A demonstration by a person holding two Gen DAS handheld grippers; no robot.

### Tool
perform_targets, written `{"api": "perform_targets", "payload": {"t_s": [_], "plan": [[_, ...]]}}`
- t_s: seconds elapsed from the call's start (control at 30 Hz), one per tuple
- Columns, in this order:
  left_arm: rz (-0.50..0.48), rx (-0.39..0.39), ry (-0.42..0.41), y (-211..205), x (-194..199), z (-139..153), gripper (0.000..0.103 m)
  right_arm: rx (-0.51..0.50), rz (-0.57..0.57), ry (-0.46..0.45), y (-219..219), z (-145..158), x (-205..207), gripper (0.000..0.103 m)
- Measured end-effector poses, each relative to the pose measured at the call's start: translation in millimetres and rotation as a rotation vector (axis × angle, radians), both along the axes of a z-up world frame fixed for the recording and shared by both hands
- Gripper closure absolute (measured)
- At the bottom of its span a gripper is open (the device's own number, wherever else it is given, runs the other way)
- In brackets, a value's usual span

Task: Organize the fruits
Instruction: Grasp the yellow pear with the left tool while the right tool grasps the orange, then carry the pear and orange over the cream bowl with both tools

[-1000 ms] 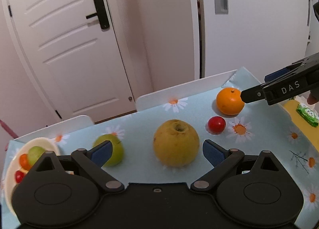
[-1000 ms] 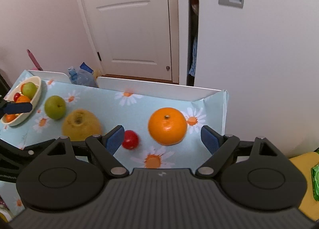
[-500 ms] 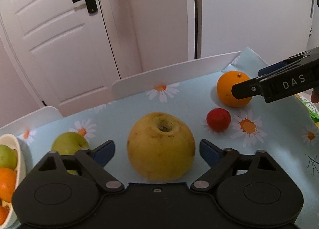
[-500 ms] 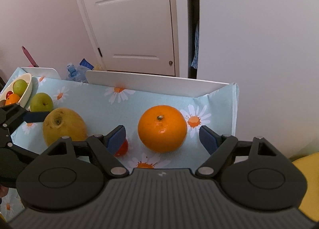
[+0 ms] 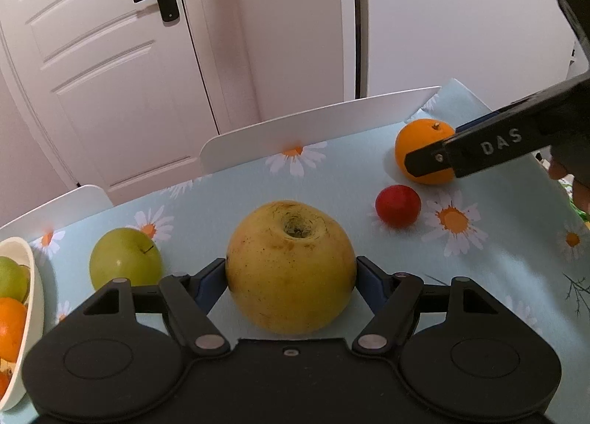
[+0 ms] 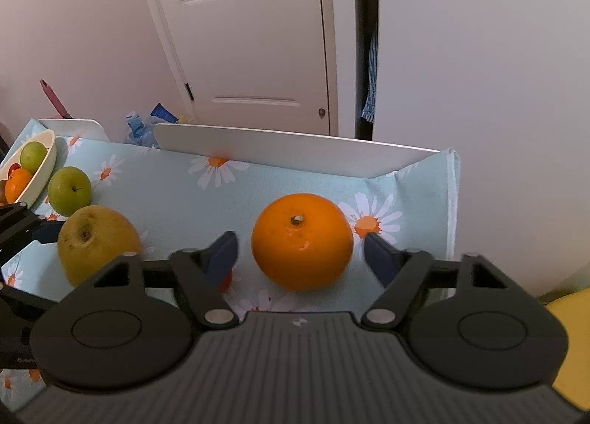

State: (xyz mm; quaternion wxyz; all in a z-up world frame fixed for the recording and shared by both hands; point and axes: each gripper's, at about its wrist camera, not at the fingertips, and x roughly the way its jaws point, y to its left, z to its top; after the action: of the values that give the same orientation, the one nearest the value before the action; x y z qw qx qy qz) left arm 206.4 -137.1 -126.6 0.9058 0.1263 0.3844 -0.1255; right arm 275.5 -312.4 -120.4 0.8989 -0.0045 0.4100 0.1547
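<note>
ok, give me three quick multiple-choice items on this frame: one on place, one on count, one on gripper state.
1. The loose red fruit on the tablecloth lies:
A) between the large yellow fruit and the orange
B) on the floor
C) atop the orange

2. Fruits lying outside the bowl:
A) two
B) four
C) six

3. The right gripper is:
A) open around the orange
B) holding the orange in the air
C) shut on nothing

Answers:
1 A: the left wrist view shows it on the cloth between those two.
2 B: green apple, large yellow fruit, red fruit, orange.
3 A: its jaws have just been closing, yet a gap shows on each side of the orange, which sits on the cloth.
</note>
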Motion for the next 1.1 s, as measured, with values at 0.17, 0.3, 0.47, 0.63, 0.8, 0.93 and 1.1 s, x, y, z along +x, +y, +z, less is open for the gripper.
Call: {"api": "perform_targets", "payload": {"t_s": [0.17,0.3,0.47,0.63,0.8,0.93,1.1], "plan": [[0.004,0.0,0.001,2,-3,0,0.025,-0.003,0.0,-0.002,1,-4,3,0.021],[0.009,-0.003,0.003,3,-6,0,0.025,-0.008,0.013,-0.01,1,-4,2,0.026],[0.011,-0.006,0.006,4,-13,1,0.025,-0.026,0.02,-0.028,5,0,-3,0.027],[0.022,-0.011,0.002,8,-26,4,0.025,-0.01,0.028,-0.047,12,14,-14,0.027],[0.04,-0.023,-0.021,19,-40,19,0.026,0.004,0.051,-0.074,25,36,-27,0.027],[0.058,-0.038,-0.045,30,-53,38,0.025,0.018,0.066,-0.089,41,56,-41,0.027],[0.077,-0.044,-0.081,51,-75,63,0.026,0.024,0.092,-0.109,68,83,-65,0.027]]}}
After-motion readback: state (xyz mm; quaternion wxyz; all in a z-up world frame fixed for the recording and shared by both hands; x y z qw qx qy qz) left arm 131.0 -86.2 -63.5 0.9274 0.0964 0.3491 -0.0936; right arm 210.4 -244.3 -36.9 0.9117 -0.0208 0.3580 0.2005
